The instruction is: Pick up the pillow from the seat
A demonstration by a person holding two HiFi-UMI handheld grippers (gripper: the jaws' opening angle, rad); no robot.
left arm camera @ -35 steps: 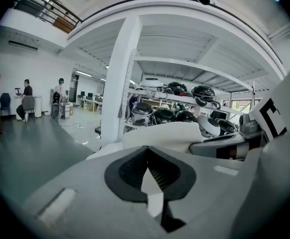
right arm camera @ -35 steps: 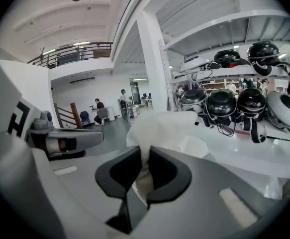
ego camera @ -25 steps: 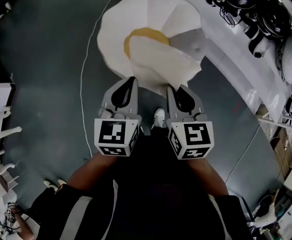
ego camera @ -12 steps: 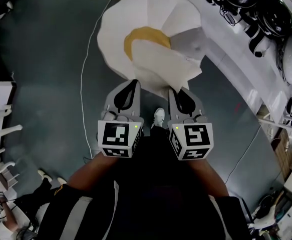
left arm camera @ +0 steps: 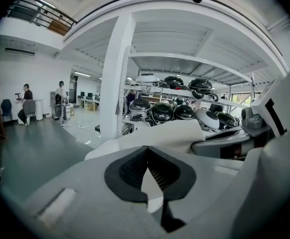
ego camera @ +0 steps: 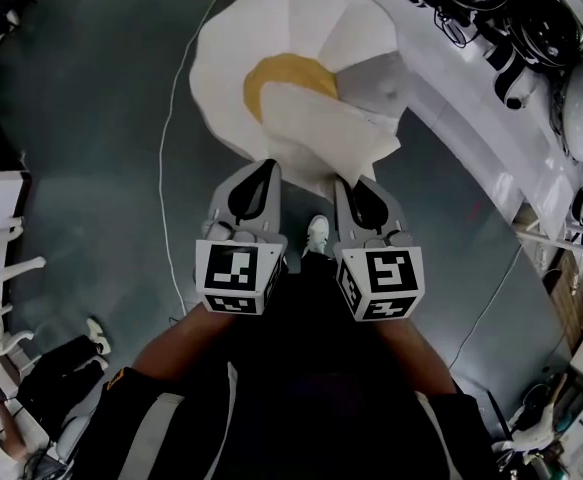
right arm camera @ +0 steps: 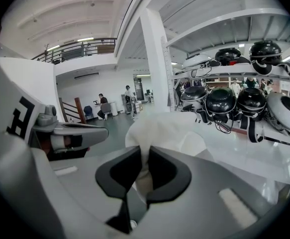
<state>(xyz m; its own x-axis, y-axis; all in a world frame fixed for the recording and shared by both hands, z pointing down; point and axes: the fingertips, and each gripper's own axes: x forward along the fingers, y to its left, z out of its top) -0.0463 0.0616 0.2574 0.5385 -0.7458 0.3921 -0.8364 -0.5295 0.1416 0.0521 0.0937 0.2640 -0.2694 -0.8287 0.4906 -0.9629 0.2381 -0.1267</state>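
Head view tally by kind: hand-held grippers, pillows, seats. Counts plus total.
hand-held grippers: 2, left and right
pillow: 1
seat: 1
Total: 4

A dark grey smooth floor [ego camera: 81, 118] fills the left of my head view, with a thin white cable [ego camera: 161, 158] trailing down it. Glossy black and white helmets [ego camera: 546, 23] crowd white shelves at the upper right. My white shoe [ego camera: 317, 234] shows at centre. In my left gripper view, a white square pillar [left arm camera: 116, 78] stands left of centre, and a seated person [left arm camera: 25, 103] is at far left.
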